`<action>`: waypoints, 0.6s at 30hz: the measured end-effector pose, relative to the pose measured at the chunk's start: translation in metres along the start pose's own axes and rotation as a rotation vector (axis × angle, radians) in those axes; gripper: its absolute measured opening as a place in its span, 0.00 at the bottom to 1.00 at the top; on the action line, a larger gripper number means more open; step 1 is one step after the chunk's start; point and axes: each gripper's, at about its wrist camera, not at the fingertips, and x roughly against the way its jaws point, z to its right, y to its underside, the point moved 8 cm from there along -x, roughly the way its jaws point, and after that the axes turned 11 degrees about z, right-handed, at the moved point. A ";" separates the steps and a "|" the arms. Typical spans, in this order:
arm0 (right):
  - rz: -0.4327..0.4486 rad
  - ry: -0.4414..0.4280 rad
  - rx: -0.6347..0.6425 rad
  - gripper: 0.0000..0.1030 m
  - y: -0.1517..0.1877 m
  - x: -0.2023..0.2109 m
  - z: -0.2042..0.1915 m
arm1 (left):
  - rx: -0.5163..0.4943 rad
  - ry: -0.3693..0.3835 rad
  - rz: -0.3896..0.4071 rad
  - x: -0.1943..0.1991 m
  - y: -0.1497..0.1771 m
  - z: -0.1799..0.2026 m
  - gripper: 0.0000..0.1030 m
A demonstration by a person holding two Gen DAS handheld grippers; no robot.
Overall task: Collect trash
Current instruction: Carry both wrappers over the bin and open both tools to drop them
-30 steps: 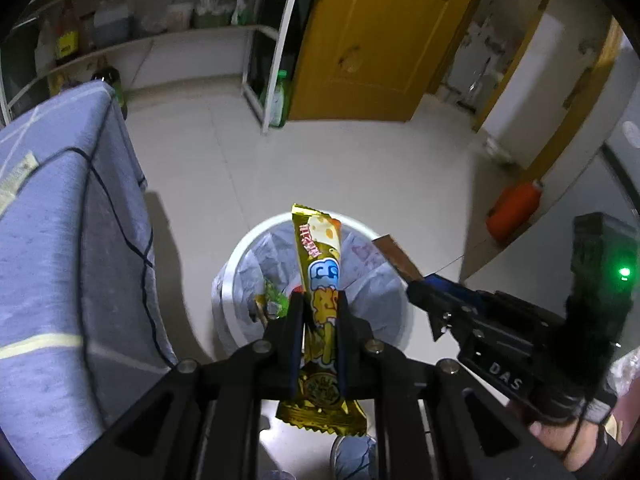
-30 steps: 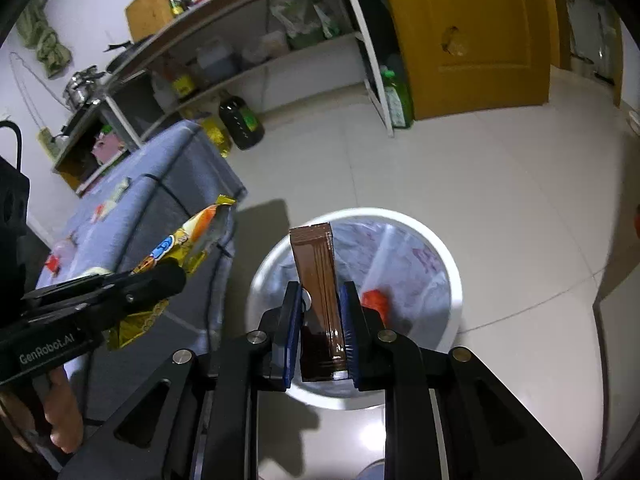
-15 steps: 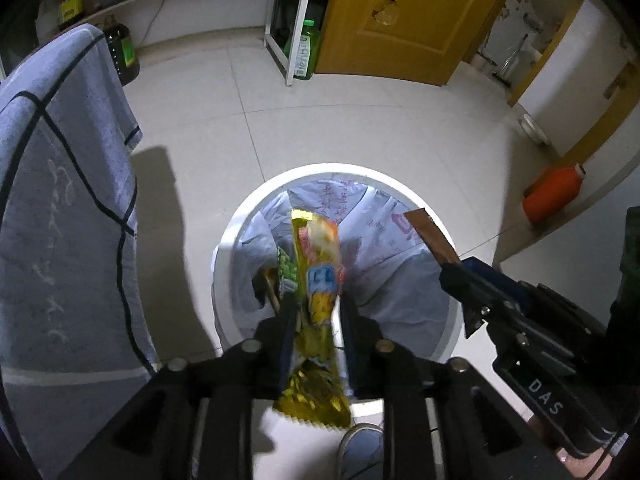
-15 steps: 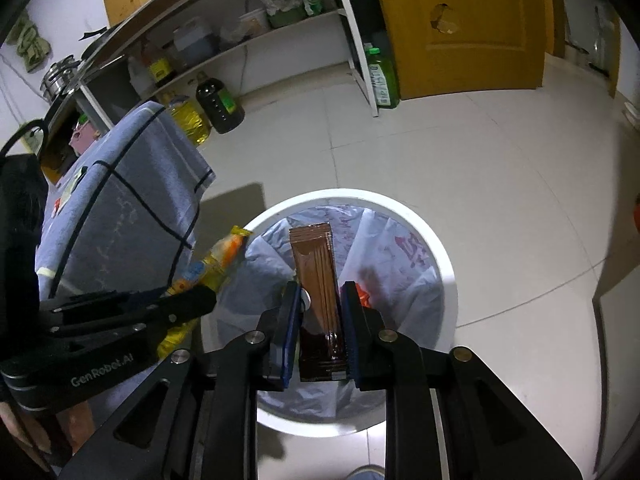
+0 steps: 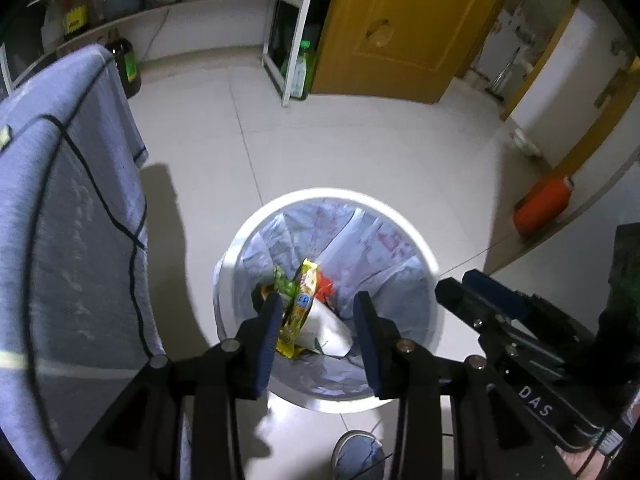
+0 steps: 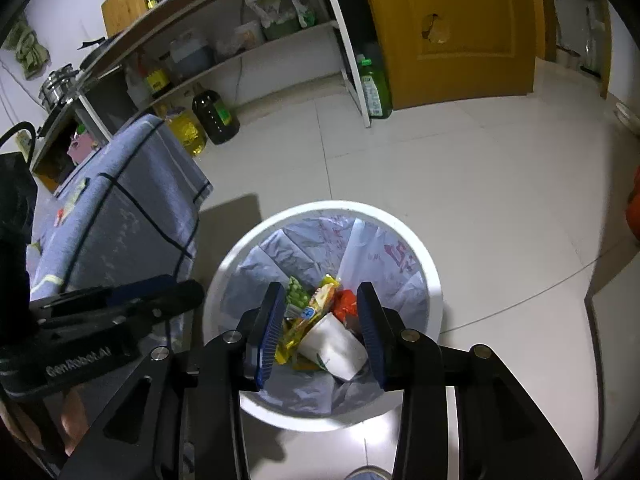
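Bin (image 5: 432,264) sits lower centre of the left wrist view, white with a plastic liner; yellow wrapper (image 5: 300,300) lies inside among other trash. Left gripper (image 5: 316,312) has just been opening, nothing between its jaws (right gripper (image 5: 460,292) at lower right).

Right wrist view: right gripper (image 6: 320,312) likewise just opening and empty over the bin (image 6: 434,280); wrapper (image 6: 316,304) and a white cup (image 6: 332,344) lie inside, blue cloth (image 6: 120,208) at left.

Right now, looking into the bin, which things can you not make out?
- Brown wrapper: seen in neither view; perhaps buried among the trash in the bin.
- Yellow wrapper: its print is too small and blurred; its lower end sits behind the left claw finger.
- Bin bottom: covered by the paper cup and wrappers.
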 end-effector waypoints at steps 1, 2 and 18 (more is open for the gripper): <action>0.007 -0.001 0.004 0.37 -0.002 0.007 -0.002 | -0.001 0.010 0.016 0.008 -0.003 0.002 0.37; 0.017 -0.004 0.007 0.37 -0.005 0.015 -0.006 | -0.001 0.021 0.034 0.017 -0.005 0.003 0.37; 0.207 -0.201 0.075 0.37 -0.018 0.139 -0.112 | -0.042 0.078 0.268 0.164 0.003 -0.017 0.37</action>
